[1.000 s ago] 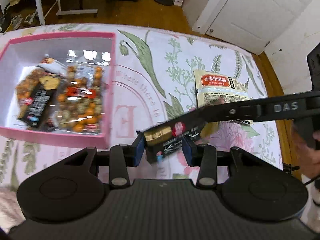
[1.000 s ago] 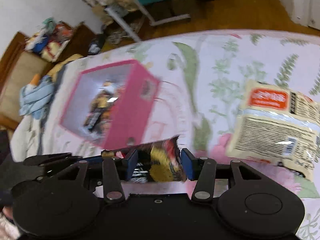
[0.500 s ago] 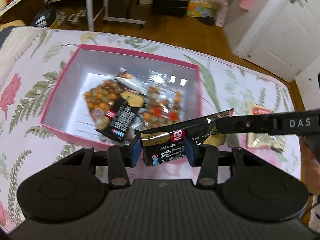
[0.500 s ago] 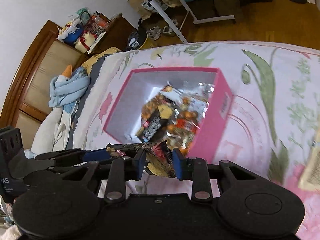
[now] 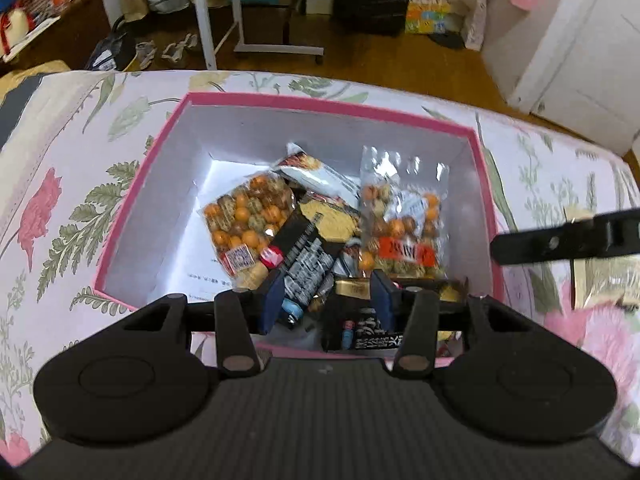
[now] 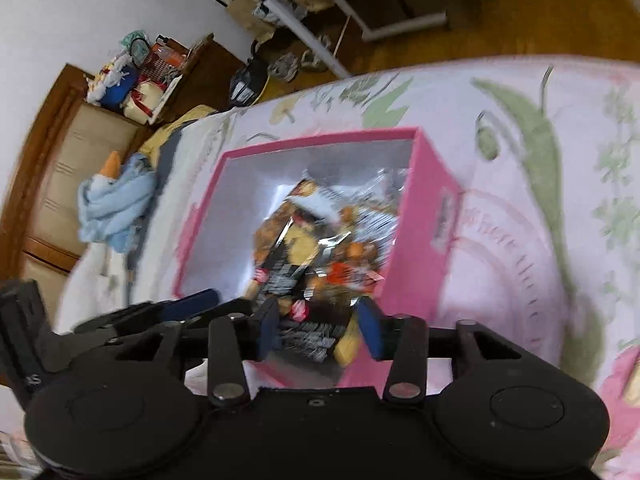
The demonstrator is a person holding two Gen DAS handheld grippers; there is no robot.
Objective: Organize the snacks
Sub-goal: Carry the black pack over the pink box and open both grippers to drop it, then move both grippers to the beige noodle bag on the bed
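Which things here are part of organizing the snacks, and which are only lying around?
Part of the job:
pink box
nut bags inside it
black snack packet under the left gripper
noodle packet on the bedspread

Lying around:
blue cloth
shoes on the floor

The box sits on the bed. Inside it, one nut bag lies to the left and another nut bag to the right, with a dark packet between them and a pouch behind. A second dark packet lies at the box's near wall. Right of the box, outside it, a flat packet rests on the bed. The floor lies beyond the bed.
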